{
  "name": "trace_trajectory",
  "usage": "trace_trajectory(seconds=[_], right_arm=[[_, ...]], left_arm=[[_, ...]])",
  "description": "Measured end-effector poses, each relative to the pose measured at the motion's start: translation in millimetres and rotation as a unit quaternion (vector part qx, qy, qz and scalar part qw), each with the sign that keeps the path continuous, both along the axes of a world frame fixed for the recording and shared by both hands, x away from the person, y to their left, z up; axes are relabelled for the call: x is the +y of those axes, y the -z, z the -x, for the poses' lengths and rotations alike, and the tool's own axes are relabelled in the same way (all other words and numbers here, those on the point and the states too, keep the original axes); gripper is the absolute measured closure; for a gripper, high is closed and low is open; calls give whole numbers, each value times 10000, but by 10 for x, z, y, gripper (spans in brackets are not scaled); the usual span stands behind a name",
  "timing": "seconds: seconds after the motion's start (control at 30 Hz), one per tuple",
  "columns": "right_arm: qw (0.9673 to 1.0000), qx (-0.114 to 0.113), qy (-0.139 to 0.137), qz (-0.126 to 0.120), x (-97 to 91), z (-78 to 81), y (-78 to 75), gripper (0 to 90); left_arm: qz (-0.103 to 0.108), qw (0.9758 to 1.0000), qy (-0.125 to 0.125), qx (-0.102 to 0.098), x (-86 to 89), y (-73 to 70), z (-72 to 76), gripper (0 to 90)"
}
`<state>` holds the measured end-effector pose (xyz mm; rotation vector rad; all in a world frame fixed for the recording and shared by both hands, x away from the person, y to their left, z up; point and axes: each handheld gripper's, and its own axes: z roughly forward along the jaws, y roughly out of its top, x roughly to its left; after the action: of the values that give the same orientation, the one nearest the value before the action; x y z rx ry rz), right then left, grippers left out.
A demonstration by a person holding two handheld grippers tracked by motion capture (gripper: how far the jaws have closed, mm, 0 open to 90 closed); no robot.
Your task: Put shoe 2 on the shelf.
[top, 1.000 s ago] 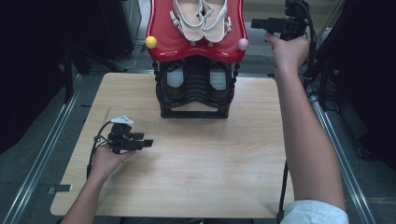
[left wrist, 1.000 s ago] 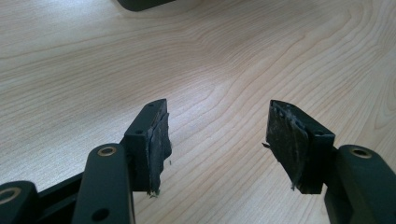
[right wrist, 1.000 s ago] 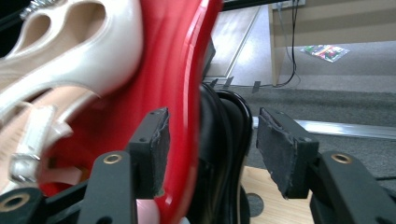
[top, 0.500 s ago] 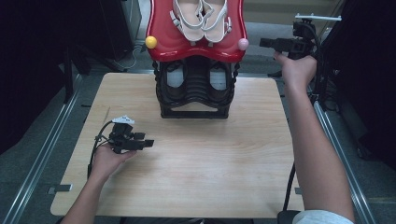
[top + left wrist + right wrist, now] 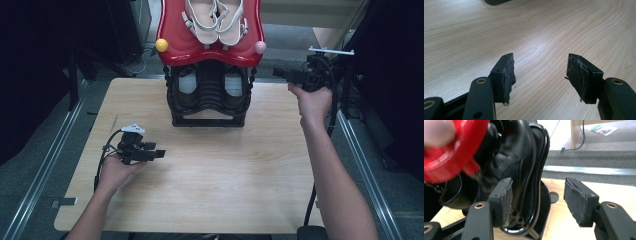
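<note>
A shoe rack stands at the back middle of the wooden table [image 5: 210,185]. Its red top tray [image 5: 172,50] carries a pair of white sandals [image 5: 215,20]. The black lower frame [image 5: 208,117] holds a pair of dark shoes [image 5: 187,82]. My right gripper [image 5: 278,74] hangs in the air just right of the rack and points left at it. Its jaws have just been opening and stand wide, with nothing between the pads [image 5: 506,197]. In the right gripper view the red tray [image 5: 446,165] and black frame [image 5: 534,157] are close ahead. My left gripper [image 5: 159,153] rests low over the table's left side, open and empty [image 5: 540,72].
A yellow ball [image 5: 161,45] and a pink ball [image 5: 260,47] cap the tray's front corners. Metal rails [image 5: 45,165] run along both sides of the table. Cables trail from both grippers. Bare wood lies in front of the rack.
My right hand has come down from beside the red tray to the level of the black frame, near the table's right rear corner. The left hand has stayed put.
</note>
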<state>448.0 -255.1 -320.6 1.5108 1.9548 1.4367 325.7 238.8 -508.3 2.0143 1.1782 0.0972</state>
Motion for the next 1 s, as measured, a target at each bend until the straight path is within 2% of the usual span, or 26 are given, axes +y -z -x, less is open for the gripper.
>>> trace_trajectory(seconds=[0.1,0.33,0.63,0.77,1.0], right_arm=[[10000,-12,-63,-4,9,83,124,410],[9994,130,-318,10,57,280,433,411],[9984,137,-548,93,105,523,719,408],[9975,155,-632,263,181,645,874,398],[9959,261,-837,228,352,850,1215,398]], left_arm=[[-12,10000,23,-3,7,-5,0,398],[2,10000,28,-20,13,-12,2,397],[-11,10000,43,-18,1,-11,3,397],[-5,10000,38,-4,-4,-10,3,397],[-19,10000,56,1,-13,-14,5,397]])
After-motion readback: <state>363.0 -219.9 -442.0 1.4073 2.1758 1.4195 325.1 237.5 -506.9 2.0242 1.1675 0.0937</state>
